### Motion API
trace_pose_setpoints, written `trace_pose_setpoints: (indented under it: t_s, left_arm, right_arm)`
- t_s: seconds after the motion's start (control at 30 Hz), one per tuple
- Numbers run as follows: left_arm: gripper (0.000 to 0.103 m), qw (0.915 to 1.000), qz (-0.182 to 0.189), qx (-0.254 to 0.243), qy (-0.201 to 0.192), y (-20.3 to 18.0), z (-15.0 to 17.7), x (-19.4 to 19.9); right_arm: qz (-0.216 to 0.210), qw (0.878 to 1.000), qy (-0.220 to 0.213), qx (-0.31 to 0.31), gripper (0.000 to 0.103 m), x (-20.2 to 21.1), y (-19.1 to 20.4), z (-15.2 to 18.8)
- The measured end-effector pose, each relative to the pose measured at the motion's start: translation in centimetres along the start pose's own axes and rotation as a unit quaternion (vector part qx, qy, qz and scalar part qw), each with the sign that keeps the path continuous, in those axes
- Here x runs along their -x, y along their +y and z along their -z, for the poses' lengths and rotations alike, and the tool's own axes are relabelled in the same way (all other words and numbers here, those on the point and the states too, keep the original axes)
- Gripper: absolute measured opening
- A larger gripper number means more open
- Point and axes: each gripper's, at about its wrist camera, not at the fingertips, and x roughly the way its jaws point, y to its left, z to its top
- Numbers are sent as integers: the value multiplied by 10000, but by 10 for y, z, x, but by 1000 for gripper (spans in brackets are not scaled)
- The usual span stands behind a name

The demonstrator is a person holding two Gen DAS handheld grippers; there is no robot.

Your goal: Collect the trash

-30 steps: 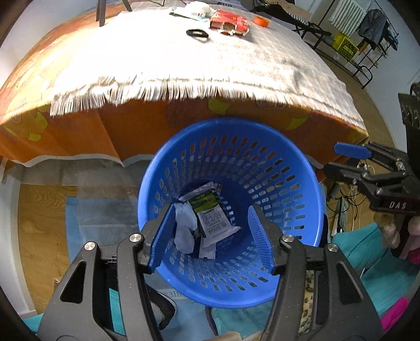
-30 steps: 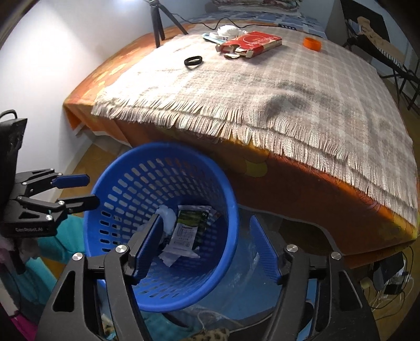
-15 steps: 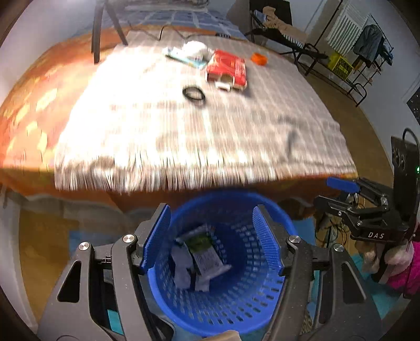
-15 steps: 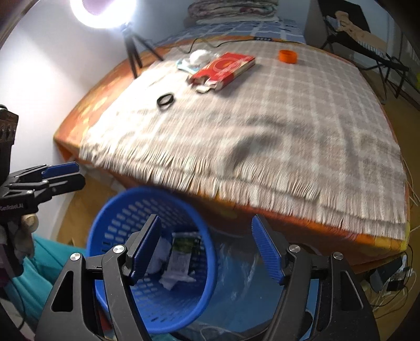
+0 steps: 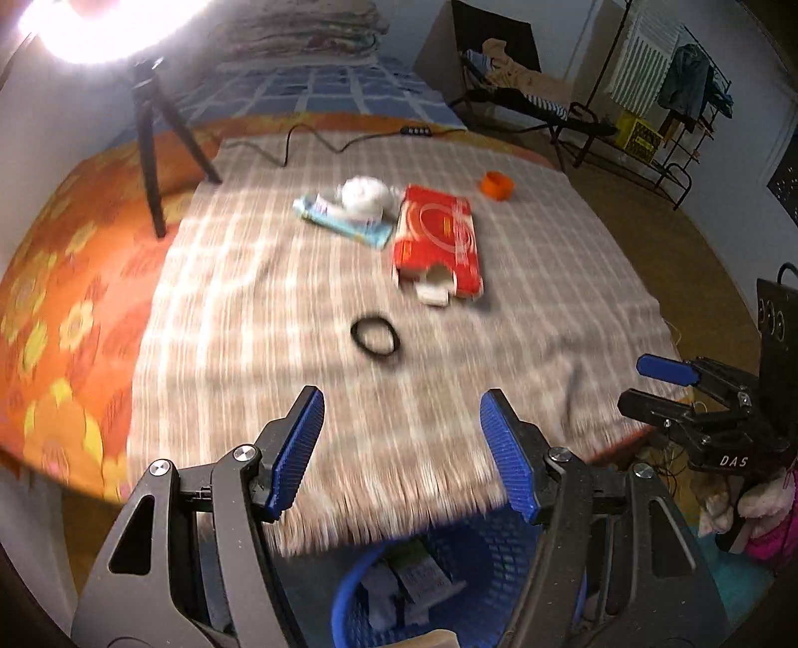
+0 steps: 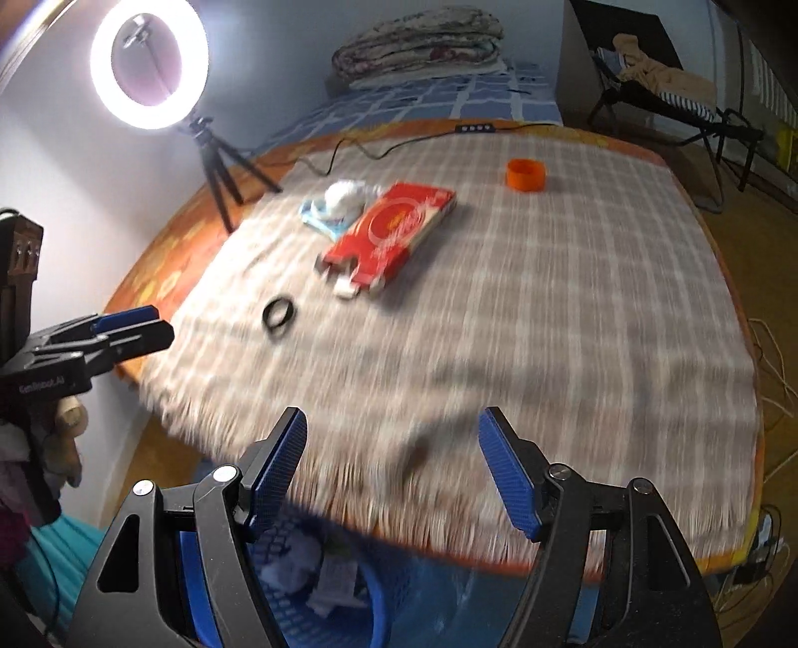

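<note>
Left wrist view: we hold the left gripper (image 5: 401, 451) with its jaws spread wide and nothing between them, above the near edge of a table. A checked grey cloth (image 5: 249, 324) with a fringed hem covers most of it, over an orange flowered sheet (image 5: 55, 309). On the cloth lie a black band (image 5: 375, 337), a red box (image 5: 439, 244) with a white piece (image 5: 433, 292) at its open end, a pale blue wrapper (image 5: 344, 222) with a white wad (image 5: 363, 197) on it, and an orange cap (image 5: 497, 185) farther back. A cable (image 5: 319, 142) runs along the far edge. A tripod (image 5: 152, 149) stands at the left under a bright ring lamp (image 5: 99, 25).

Below the fringe sits the blue basket (image 5: 498, 538), with paper and a printed packet (image 5: 414, 573) in it. Our right gripper (image 5: 658, 386) shows at the right, jaws parted.

From the right wrist, the right gripper (image 6: 391, 466) is likewise released and empty over the fringe, the basket (image 6: 371, 598) beneath it. The box (image 6: 394, 232), band (image 6: 279, 314) and cap (image 6: 525, 174) are well apart from both grippers. Behind the table we see a bed with a blue checked cover (image 6: 424, 102) and folded quilts (image 6: 419, 42), a folding chair (image 6: 663, 94), and a wooden floor (image 6: 748, 224). Everything is smeared by motion blur.
</note>
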Motion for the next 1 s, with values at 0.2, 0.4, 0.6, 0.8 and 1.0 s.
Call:
trace_pose_setpoints:
  t_s: [0.2,0.4,0.6,0.8,1.0]
  left_arm:
    - [67,9998,-49,4,-194,15,-52,-26]
    - [67,9996,42,123,-254,30,-103,-62]
    - [58,9985,232,483,-89,48,-143,-109]
    - [56,9984,223,521,46,56,-164,-145]
    - [50,9982,247,451,308,56,-165,-171]
  right_arm:
    - [-199,9987,53,-465,78,-32,-6,-43]
    - [-306,9963,88,-794,82,-66,-9,-75]
    - [-118,9970,145,-752,82,-103,-4,-100]
    - [272,9958,111,-870,82,-130,-2,-119]
    - [633,9944,260,-804,82,-152,1,-128]
